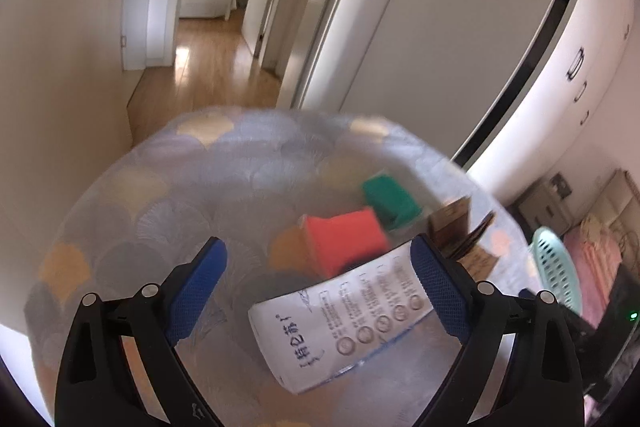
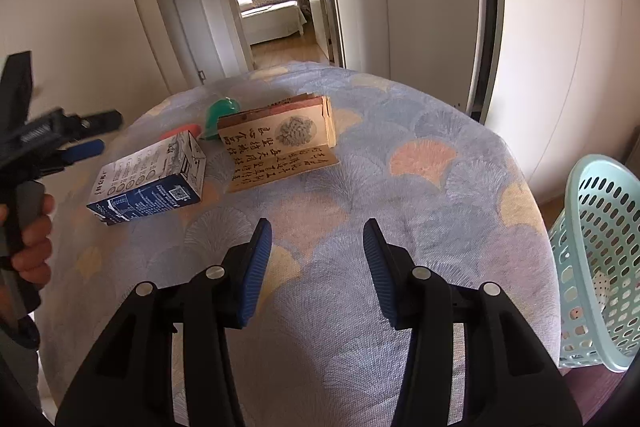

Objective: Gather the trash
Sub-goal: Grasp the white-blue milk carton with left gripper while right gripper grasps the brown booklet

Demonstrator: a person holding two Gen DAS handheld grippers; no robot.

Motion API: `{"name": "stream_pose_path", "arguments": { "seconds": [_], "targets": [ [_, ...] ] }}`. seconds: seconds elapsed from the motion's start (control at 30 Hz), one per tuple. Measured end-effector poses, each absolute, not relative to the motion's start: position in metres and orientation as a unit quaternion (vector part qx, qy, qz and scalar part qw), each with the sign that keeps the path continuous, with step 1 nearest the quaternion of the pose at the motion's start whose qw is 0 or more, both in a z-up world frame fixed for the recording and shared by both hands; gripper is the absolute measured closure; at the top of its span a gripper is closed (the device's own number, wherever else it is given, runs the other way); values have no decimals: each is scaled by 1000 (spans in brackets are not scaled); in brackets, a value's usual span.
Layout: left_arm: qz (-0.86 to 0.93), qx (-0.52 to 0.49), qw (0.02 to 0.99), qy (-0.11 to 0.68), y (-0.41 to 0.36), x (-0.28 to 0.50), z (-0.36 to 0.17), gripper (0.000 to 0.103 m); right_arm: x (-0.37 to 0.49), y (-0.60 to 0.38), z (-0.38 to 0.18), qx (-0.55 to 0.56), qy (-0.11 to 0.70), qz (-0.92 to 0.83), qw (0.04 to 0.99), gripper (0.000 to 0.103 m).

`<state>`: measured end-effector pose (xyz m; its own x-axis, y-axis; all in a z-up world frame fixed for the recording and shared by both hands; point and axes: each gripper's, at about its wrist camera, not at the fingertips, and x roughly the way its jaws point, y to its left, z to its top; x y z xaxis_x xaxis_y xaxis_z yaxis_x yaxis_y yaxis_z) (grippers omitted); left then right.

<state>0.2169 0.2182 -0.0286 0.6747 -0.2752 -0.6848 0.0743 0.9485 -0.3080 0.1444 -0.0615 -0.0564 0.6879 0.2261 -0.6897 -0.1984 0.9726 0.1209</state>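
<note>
A white and blue milk carton (image 1: 344, 319) lies on its side on the cloth-covered table (image 1: 160, 195), just ahead of my open left gripper (image 1: 320, 267). Behind it are a red cup (image 1: 346, 239) and a green cup (image 1: 390, 201). In the right wrist view the carton (image 2: 150, 179) lies at the left, the green cup (image 2: 222, 111) and the red cup (image 2: 182, 131) behind it. My right gripper (image 2: 318, 251) is open and empty over bare cloth (image 2: 400, 155). The left gripper (image 2: 80, 141) shows at the left edge, held by a hand.
A tan booklet with printed characters (image 2: 280, 143) lies open mid-table; it also shows in the left wrist view (image 1: 460, 227). A pale green perforated basket (image 2: 596, 259) stands off the table's right edge, also seen in the left wrist view (image 1: 554, 267). White cabinets and a hallway lie beyond.
</note>
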Motion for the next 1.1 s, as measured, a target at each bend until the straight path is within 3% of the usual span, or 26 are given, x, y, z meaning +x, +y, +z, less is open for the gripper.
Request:
{"name": "stream_pose_path", "arguments": {
  "seconds": [0.13, 0.37, 0.53, 0.63, 0.7, 0.93, 1.1],
  "targets": [
    [-131, -124, 889, 420, 210, 212, -36, 20, 146, -66, -56, 29, 376, 115, 919, 59],
    [-203, -49, 861, 464, 178, 169, -39, 18, 148, -75, -57, 54, 381, 119, 915, 59],
    [-160, 41, 871, 463, 143, 162, -49, 16, 148, -76, -56, 57, 381, 116, 915, 59],
    [-130, 56, 876, 460, 133, 165, -54, 27, 150, -75, -52, 49, 392, 120, 911, 59],
    [-123, 54, 877, 462, 128, 163, -56, 43, 154, -72, -42, 30, 392, 126, 911, 57],
    [-123, -29, 891, 437, 145, 134, -51, 48, 208, -71, -8, 4, 368, 148, 918, 52],
    [-74, -28, 914, 399, 157, 108, -52, 48, 259, -70, -16, 69, 402, 212, 888, 52]
  ]
}}
